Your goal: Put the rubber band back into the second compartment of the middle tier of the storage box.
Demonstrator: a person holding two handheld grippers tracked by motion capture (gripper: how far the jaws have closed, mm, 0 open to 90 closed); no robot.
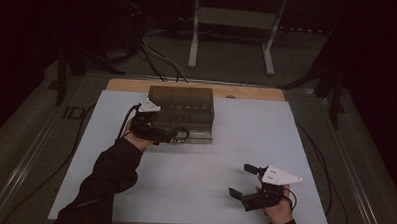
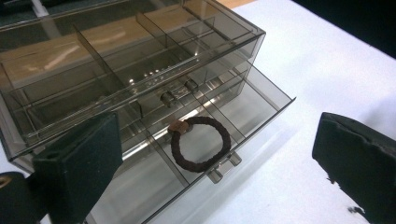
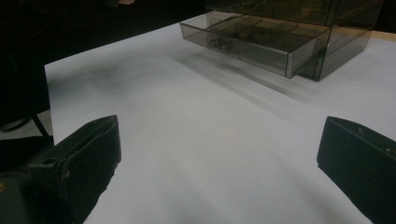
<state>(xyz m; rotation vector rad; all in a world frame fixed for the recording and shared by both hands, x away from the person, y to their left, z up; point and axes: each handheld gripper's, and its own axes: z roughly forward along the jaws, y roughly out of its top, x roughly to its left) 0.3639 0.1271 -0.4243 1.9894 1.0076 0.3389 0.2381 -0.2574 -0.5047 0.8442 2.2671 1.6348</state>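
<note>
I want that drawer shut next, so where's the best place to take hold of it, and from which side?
Go for the small clear handle at the middle of the open drawer's front edge, coming in from the front of the organizer. It juts out past the thin wall, so open jaws can close across it, clear of the hair tie lying inside.

I am looking down at a table (image 1: 247, 91) whose wooden top is showing as a strip along its far edge. A white sheet (image 1: 194, 182) is lying flat over nearly all of it. A smoky clear drawer box (image 1: 187, 104) is sitting on the sheet toward the far left, its bottom drawer (image 2: 252, 109) standing pulled out just over the white surface. The near half of the sheet is lying bare.
</note>
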